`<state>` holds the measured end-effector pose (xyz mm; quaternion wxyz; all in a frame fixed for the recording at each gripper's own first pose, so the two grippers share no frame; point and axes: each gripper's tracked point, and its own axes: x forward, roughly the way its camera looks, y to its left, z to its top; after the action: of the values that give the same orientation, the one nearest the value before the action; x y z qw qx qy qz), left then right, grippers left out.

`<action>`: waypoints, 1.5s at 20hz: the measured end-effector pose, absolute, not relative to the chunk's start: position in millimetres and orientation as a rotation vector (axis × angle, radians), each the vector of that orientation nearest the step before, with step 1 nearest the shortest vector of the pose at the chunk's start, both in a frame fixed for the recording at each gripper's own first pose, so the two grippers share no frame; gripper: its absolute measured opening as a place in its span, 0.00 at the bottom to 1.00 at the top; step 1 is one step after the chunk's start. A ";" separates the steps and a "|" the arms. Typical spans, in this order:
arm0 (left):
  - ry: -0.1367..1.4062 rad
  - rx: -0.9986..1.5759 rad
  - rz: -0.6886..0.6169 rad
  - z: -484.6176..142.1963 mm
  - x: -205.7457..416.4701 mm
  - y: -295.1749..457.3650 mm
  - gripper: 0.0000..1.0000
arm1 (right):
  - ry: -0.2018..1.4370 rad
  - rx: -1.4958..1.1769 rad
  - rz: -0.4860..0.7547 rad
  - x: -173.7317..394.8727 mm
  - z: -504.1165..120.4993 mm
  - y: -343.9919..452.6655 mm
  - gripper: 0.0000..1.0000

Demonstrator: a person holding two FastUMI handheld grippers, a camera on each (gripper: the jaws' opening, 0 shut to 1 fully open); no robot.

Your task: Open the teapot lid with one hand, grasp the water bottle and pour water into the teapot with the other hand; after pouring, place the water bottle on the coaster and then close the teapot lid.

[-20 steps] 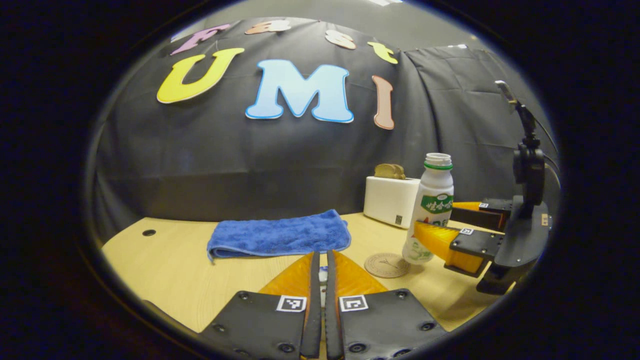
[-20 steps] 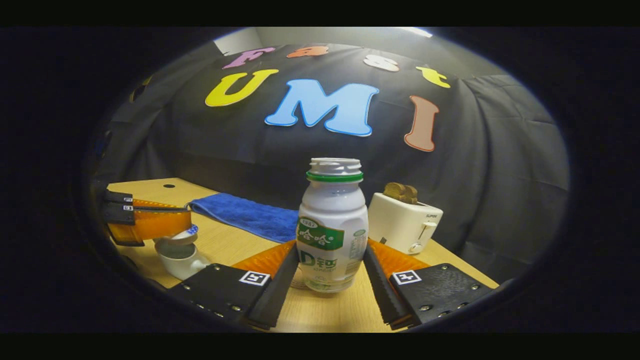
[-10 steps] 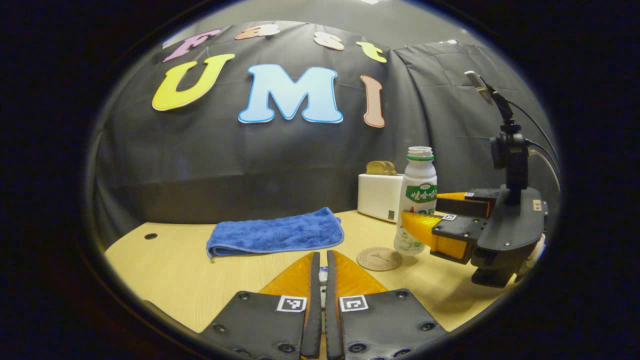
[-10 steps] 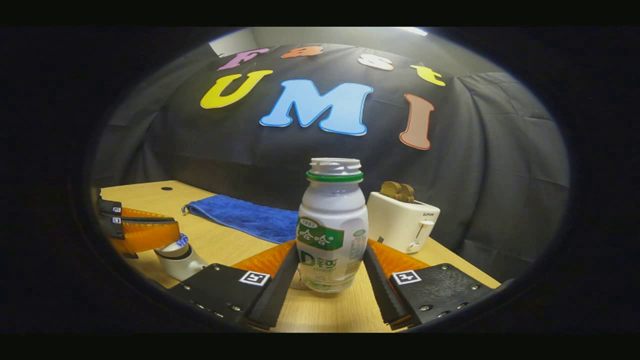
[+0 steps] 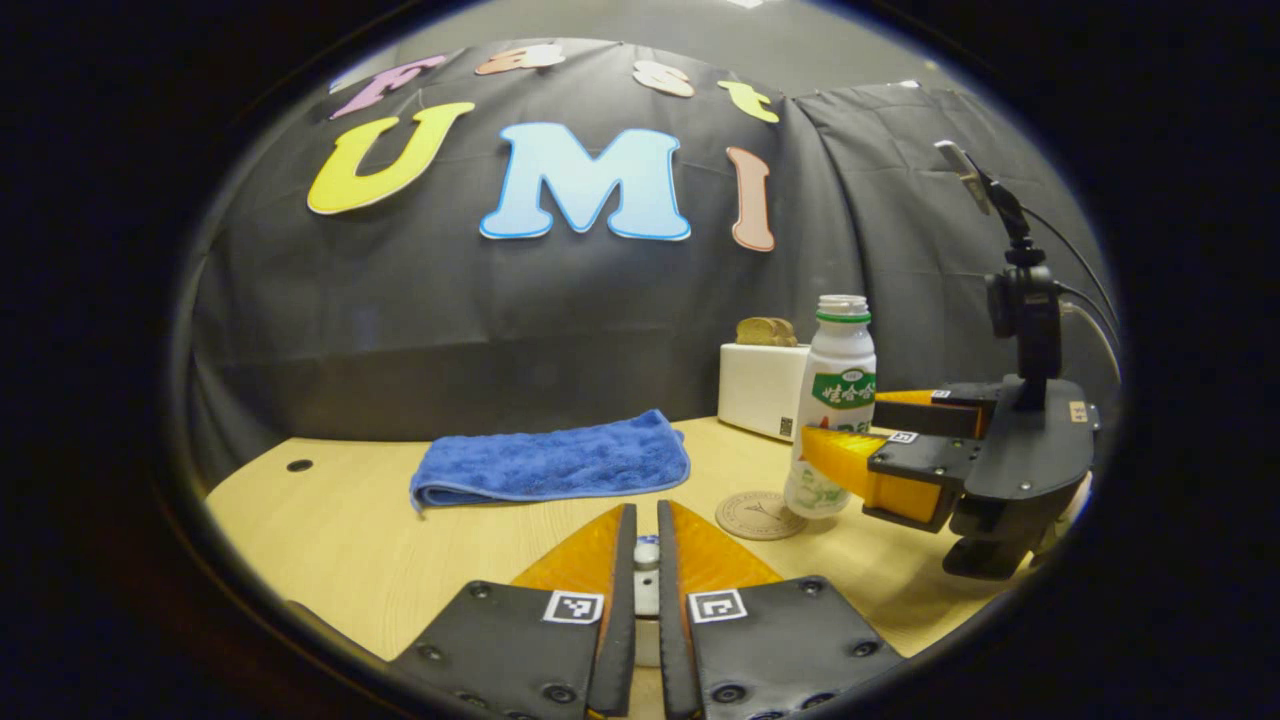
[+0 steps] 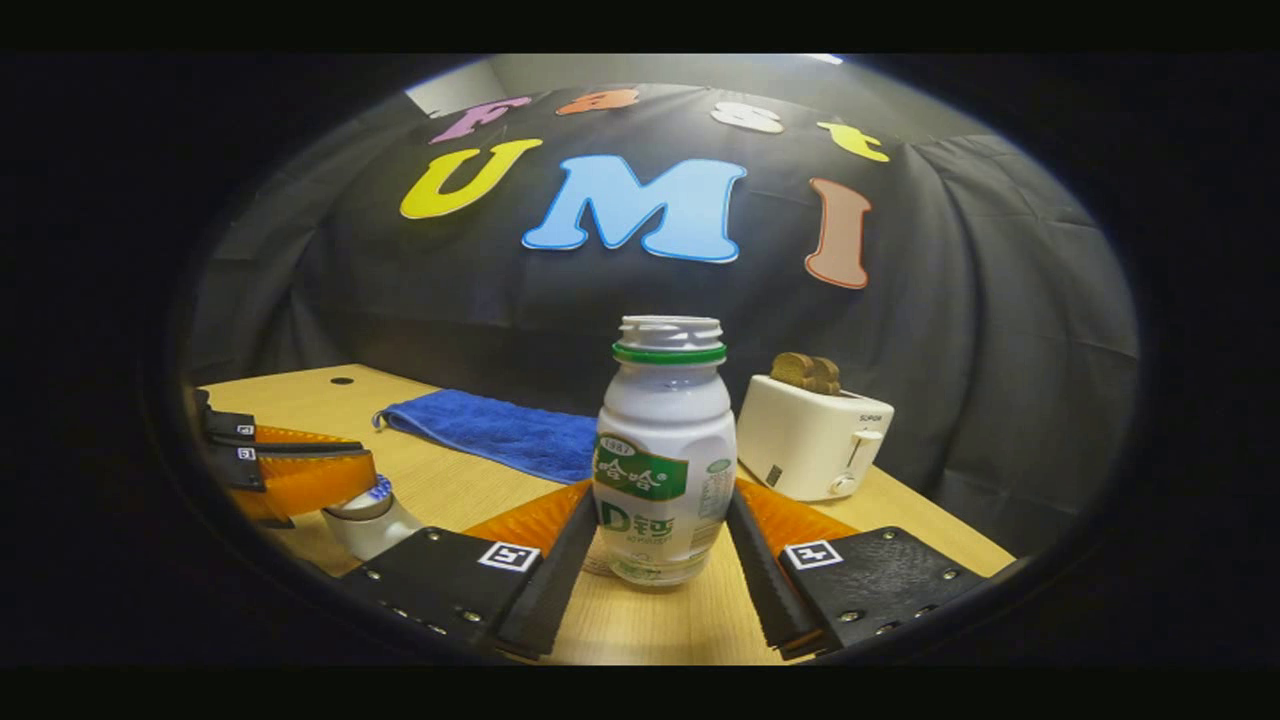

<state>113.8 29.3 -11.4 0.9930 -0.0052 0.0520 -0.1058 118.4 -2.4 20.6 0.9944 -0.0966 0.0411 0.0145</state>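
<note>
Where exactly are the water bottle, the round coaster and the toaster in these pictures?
water bottle (image 6: 664, 470): right gripper view, on its label, mid-body.
coaster (image 5: 757, 515): left gripper view, on the middle of its flat top.
toaster (image 6: 810, 448): right gripper view, on its white front side.

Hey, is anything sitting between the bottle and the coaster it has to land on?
Nothing visible. The water bottle, held in the right tool, stands right beside the bare coaster.
</note>
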 end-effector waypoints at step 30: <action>0.032 -0.030 -0.145 16.2 110.9 54.7 0.24 | 0.199 -0.089 0.148 175.0 5.1 23.3 0.74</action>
<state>110.9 54.7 16.2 0.9971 -0.0151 0.0158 -0.0723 175.0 23.3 5.1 0.9913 -0.0444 0.0991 0.0740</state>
